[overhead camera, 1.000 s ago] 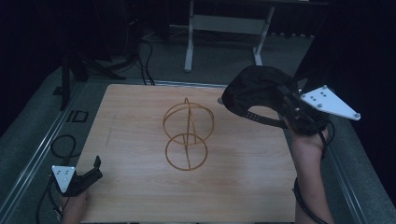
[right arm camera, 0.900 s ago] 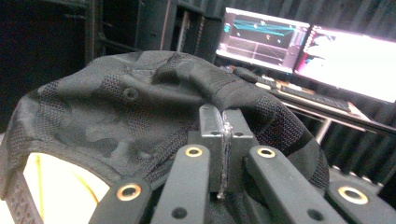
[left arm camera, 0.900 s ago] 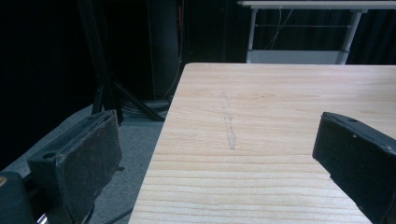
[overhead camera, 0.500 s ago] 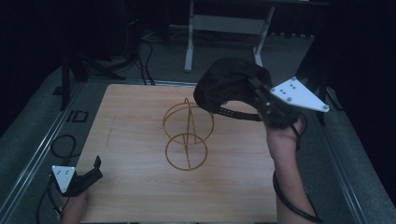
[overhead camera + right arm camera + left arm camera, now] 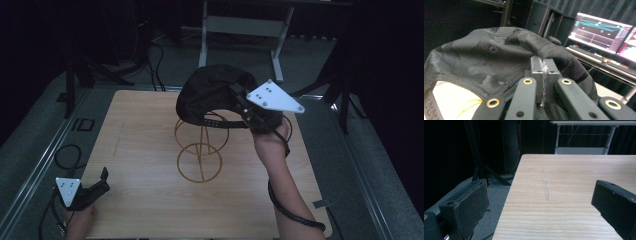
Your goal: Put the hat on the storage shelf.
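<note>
— Where is the cap?

— The black cap [image 5: 210, 95] is up in the air over the far middle of the wooden worktop [image 5: 150, 150], held by the right claw [image 5: 239, 102]. It hangs just above the top ring of the gold wire stand [image 5: 200, 145], which stands upright near the centre of the worktop. From the high view I cannot tell whether the cloth touches the wire or floats just clear of it.

— And how is that claw set?

— Pressed together on the cap's fabric. In the right gripper view the two jaws meet with a fold of mesh cloth [image 5: 499, 60] pinched between them (a thin pale line marks where the pads close). The cap's adjustable strap [image 5: 220, 122] with its row of holes curves along the near side, and its opening faces down toward the stand.

— The other one?

— The left claw [image 5: 102, 180] sits at the near left corner of the worktop, low, well apart from the stand. Its jaws are spread wide with nothing between them; in the left gripper view bare wood grain and a faint scuff mark [image 5: 545, 187] lie between the two pads.

— Anything behind?

— Lit monitors [image 5: 602, 32] glow beyond the cap in the right gripper view.
</note>
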Tool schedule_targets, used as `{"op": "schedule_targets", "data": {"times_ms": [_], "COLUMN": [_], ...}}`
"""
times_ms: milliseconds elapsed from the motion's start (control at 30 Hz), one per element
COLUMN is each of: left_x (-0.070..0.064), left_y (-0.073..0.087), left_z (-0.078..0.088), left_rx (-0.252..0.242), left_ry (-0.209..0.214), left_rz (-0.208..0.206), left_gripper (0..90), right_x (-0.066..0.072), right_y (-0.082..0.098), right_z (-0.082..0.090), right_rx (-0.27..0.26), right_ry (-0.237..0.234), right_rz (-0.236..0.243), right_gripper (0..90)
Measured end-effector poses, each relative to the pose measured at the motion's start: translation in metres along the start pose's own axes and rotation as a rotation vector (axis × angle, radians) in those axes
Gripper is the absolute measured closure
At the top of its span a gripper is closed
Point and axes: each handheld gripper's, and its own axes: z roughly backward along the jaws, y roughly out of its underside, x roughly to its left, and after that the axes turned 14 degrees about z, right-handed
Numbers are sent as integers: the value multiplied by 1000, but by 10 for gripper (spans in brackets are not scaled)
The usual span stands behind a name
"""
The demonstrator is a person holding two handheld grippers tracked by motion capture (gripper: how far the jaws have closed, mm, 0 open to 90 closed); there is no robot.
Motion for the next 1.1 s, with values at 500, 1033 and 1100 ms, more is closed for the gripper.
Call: {"op": "schedule_targets", "data": {"times_ms": [500, 1033, 1100], "left_x": [0, 0, 0], "left_y": [0, 0, 0], "left_z": [0, 0, 0], "left_rx": [-1, -2, -4], "left_ry": [4, 4, 5], "left_rz": [-1, -1, -1], "left_gripper": [18, 18, 18], "right_x": [39, 56, 58], "right_y": [4, 46, 52], "right_z": [-30, -49, -50], "right_rx": [16, 124, 134], "right_ry": [-89, -146, -153], "right_rz": [33, -2, -9], "right_gripper": [894, 893, 892]}}
